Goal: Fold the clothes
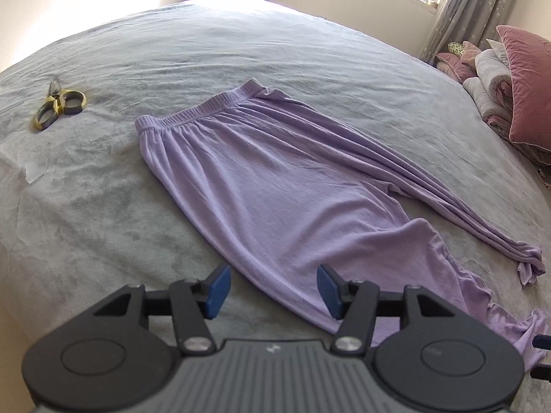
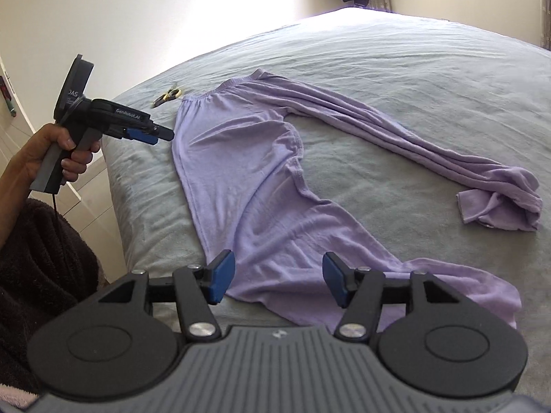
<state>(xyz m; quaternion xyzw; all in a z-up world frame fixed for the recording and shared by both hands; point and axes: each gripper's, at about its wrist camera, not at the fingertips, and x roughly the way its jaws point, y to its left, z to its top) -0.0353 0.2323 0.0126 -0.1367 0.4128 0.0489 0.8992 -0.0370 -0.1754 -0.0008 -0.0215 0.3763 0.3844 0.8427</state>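
Observation:
A pair of lilac trousers [image 1: 275, 179] lies spread on the grey bedcover [image 1: 103, 223], elastic waistband [image 1: 199, 112] at the far end and the legs running toward me and to the right. The far leg ends in a bunched cuff [image 2: 499, 206]. My left gripper [image 1: 273, 289] hangs over the near leg with its blue pads [image 1: 218, 289] apart and nothing gripped. My right gripper [image 2: 279, 280] is open too, over the lower part of the same leg [image 2: 275, 241]. In the right wrist view a hand [image 2: 58, 158] holds the left gripper [image 2: 155, 134] beside the trousers' left edge.
Yellow-handled scissors [image 1: 60, 105] lie on the cover left of the waistband, with a scrap of paper [image 1: 34, 172] nearer me. Pink and grey pillows [image 1: 516, 93] are piled at the right. The bed's left edge [image 2: 113, 179] drops off beside a dark sleeve [image 2: 41, 261].

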